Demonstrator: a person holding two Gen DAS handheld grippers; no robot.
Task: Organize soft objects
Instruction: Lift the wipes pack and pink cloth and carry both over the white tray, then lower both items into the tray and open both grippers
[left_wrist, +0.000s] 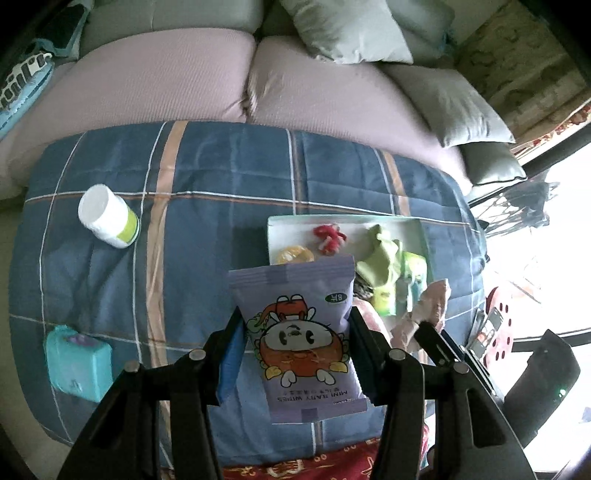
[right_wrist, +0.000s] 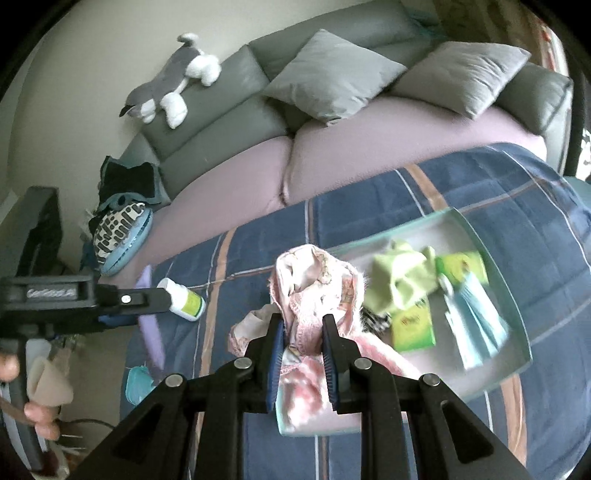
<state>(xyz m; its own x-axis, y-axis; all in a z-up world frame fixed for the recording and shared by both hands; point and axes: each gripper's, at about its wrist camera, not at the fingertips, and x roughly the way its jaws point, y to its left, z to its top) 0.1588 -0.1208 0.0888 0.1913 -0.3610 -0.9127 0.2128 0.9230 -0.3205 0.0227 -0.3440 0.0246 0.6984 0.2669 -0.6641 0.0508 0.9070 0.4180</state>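
- Teal plastic case with rounded corners (left_wrist: 78, 363) lies at the far left of the blue plaid quilt (left_wrist: 207, 177), well apart from everything else; being hard, it is probably not part of the sorting.
- White plastic bottle with a lime-green band (left_wrist: 108, 216) lies on its side farther back on the quilt, also left alone.
- Left gripper (left_wrist: 295, 328) has its jaws half-spread and clamped on the sides of a lilac pack of baby wipes with a cartoon print (left_wrist: 301, 339), carried clear above the quilt and near the tray's front edge, likely so it can be dropped in.
- Shallow pale-green tray (left_wrist: 275, 229) sits right of centre and already holds a crumpled lime-green cloth (left_wrist: 380, 258), a small red-and-white knotted toy (left_wrist: 330, 238) and green packets, so it seems to be the collecting spot.
- Right gripper (right_wrist: 303, 343) has narrow jaws pinching a bunched pink floral cloth (right_wrist: 314, 291), which hangs over the tray's near edge.
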